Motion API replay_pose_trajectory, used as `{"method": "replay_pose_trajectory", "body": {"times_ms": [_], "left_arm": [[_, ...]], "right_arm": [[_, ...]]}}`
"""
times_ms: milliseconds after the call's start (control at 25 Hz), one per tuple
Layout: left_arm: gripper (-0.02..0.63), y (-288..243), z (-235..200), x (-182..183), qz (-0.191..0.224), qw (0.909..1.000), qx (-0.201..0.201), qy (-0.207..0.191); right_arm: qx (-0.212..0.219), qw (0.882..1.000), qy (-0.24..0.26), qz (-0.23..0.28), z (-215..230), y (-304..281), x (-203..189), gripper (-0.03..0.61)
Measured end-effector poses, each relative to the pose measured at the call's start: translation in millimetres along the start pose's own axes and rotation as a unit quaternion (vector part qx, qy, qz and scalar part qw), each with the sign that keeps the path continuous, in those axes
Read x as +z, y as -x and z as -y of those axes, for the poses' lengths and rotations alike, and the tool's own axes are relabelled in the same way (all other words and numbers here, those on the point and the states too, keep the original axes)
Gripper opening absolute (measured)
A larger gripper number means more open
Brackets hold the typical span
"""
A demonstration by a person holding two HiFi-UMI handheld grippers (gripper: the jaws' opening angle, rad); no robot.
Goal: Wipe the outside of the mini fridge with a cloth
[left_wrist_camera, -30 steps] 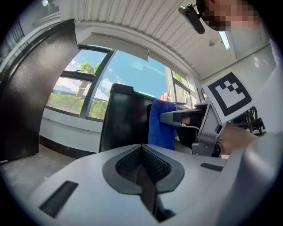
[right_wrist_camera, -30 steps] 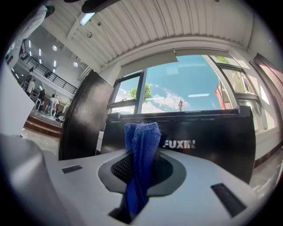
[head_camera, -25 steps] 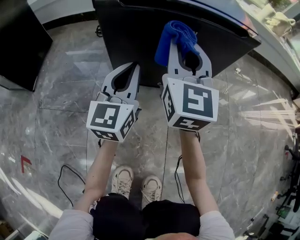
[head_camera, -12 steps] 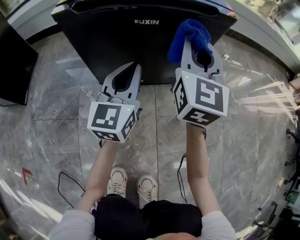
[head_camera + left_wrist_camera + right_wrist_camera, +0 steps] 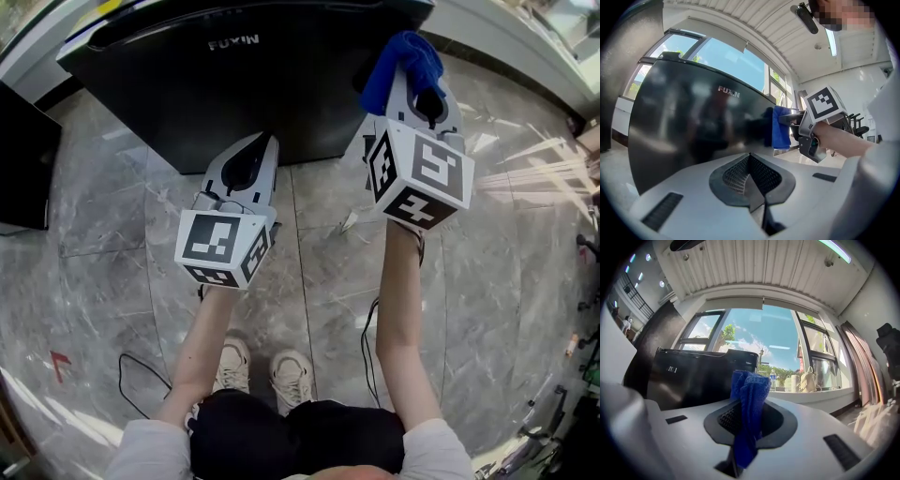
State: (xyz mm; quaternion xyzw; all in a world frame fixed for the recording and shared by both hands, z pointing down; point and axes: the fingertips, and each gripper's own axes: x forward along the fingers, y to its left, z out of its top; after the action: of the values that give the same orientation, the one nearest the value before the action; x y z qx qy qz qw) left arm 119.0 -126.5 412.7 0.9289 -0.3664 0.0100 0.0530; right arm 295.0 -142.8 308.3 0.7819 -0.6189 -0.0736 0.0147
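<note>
A glossy black mini fridge (image 5: 253,84) stands on the marble floor ahead of me; its front (image 5: 698,126) fills the left gripper view and its body (image 5: 693,376) sits left of centre in the right gripper view. My right gripper (image 5: 417,75) is shut on a folded blue cloth (image 5: 401,58), held near the fridge's right front corner. The cloth (image 5: 749,408) sticks up between the jaws. The cloth (image 5: 780,126) and right gripper also show in the left gripper view. My left gripper (image 5: 255,150) is shut and holds nothing, its tips just short of the fridge's lower front.
Grey marble floor (image 5: 112,253) lies all round. A dark cabinet (image 5: 23,159) stands at the left. A white sill (image 5: 811,392) under big windows carries a bottle and bags at the right. Black cables (image 5: 141,352) trail on the floor by my feet.
The view has swung so the fridge sits more to the left. My right gripper with the cloth has moved right and up to the fridge's right corner. The left gripper barely moved.
</note>
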Motion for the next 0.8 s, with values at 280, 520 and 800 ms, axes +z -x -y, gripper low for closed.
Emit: {"method": "replay_pose_trajectory", "body": {"times_ms": [280, 520, 800], "left_arm": [[0.005, -4.7, 5.9, -4.5, -0.002, 1.0, -0.004, 0.002], [0.005, -2.2, -3.7, -0.6, 0.003, 0.9999, 0.006, 0.008], [0.005, 8.3, -18.0, 5.3, 0.015, 0.9995, 0.02, 0.018]], "right_arm": [[-0.008, 1.0, 0.01, -0.002, 11.4, -1.6, -0.9, 0.064], [-0.02, 1.0, 0.003, -0.003, 17.3, -4.2, -2.5, 0.064], [0.008, 0.999, -0.034, -0.002, -8.5, 26.8, 2.5, 0.064]]}}
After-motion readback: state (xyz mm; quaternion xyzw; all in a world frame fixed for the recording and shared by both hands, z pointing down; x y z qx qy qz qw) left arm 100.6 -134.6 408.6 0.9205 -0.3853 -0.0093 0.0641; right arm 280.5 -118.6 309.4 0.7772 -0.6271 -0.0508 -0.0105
